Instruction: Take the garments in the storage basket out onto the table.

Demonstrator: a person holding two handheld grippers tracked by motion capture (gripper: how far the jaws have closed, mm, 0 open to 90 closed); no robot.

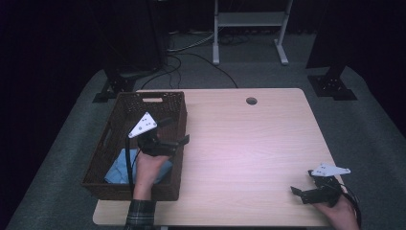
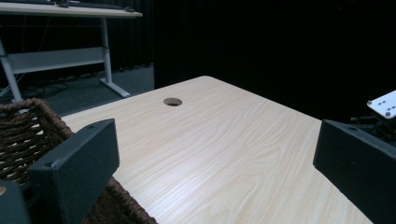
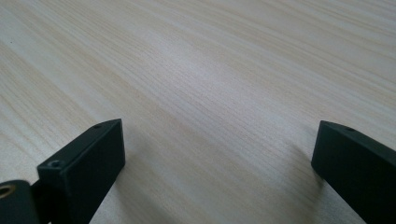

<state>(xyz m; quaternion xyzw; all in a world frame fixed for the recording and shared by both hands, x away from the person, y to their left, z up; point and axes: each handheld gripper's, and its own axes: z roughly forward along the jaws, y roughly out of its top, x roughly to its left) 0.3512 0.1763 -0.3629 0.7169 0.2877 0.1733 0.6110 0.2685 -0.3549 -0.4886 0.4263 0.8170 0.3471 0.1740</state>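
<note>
Hovering over the basket's (image 1: 125, 103) right wall, your left gripper (image 1: 178, 131) is standing with its jaws spread wide and nothing between them. The blue cloth (image 1: 120, 170) is lying inside the basket at its near end, partly under your left hand (image 1: 149, 165). That suggests the putting-away is done, or nearly so: the cloth is in and let go. Your right gripper (image 1: 300, 193) is resting low at the table's (image 1: 239, 143) near right corner, jaws also apart and empty, well away from the basket. What is left, by my judgement, is drawing the left gripper clear of the wall.
</note>
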